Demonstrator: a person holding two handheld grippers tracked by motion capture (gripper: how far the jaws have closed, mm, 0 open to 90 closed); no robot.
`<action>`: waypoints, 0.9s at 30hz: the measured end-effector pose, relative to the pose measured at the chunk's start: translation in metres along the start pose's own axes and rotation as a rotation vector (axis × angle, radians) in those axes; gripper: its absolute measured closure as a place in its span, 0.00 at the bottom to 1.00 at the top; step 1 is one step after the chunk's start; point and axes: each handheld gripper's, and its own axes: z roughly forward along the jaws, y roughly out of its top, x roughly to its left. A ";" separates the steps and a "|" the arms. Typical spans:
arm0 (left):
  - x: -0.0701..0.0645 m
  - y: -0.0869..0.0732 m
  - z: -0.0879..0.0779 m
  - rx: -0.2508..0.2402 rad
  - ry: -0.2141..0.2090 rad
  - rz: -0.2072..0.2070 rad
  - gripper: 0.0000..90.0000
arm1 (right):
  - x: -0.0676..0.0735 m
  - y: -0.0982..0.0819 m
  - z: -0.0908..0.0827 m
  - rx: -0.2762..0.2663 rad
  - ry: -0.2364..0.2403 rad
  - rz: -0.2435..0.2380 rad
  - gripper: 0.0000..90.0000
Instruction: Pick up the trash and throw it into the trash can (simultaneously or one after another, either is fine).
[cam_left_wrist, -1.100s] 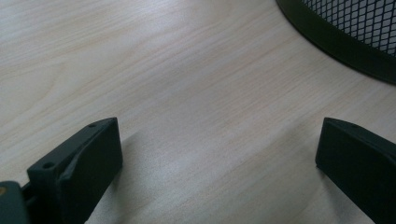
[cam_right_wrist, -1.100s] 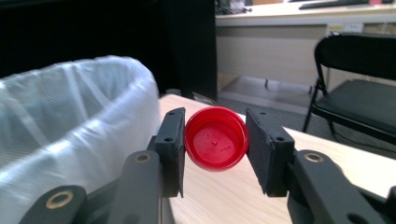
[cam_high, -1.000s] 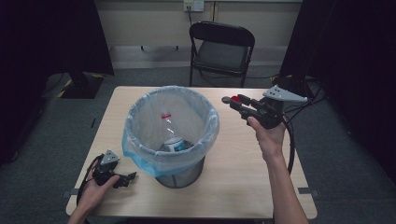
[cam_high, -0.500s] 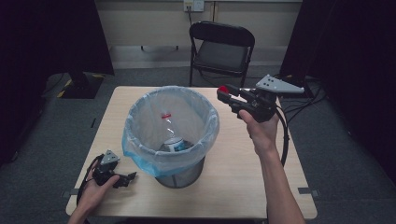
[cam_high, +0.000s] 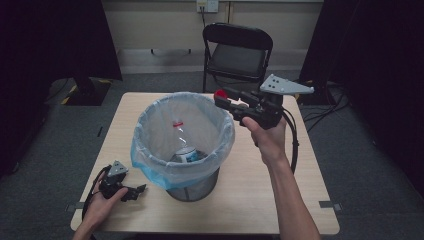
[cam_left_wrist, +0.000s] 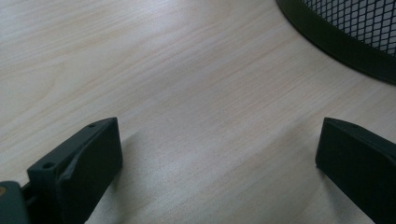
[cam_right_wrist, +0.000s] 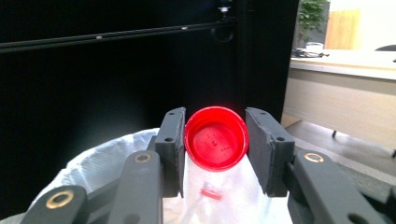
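Item: round red plastic cap (cam_right_wrist: 215, 138), hollow side toward the right gripper view, plain inside, no writing legible. Clamped between the right claw (cam_right_wrist: 215, 144) pads above the blue-lined black mesh bin (cam_high: 182, 145). High view adds the pale wooden surface (cam_high: 260, 190). Left claw (cam_left_wrist: 219, 154): wide, empty, resting on surface beside the bin base.

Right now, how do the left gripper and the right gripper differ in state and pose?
The right gripper is shut on a red cap; the left gripper is open with nothing between its jaws. The right gripper is held up in the air by the rim of the bin; the left gripper lies low on the table beside the bin's base. Both have black jaws, and a hand holds each.
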 end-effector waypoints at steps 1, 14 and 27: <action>0.000 0.000 0.000 0.000 0.000 0.001 0.00 | 0.002 0.001 0.001 0.002 0.007 -0.003 0.66; 0.000 0.000 0.000 0.000 0.000 0.001 0.00 | 0.013 -0.001 0.025 0.099 0.136 -0.006 0.61; 0.000 0.000 0.000 0.000 -0.001 0.000 0.00 | 0.004 -0.008 0.032 0.143 0.067 0.026 0.34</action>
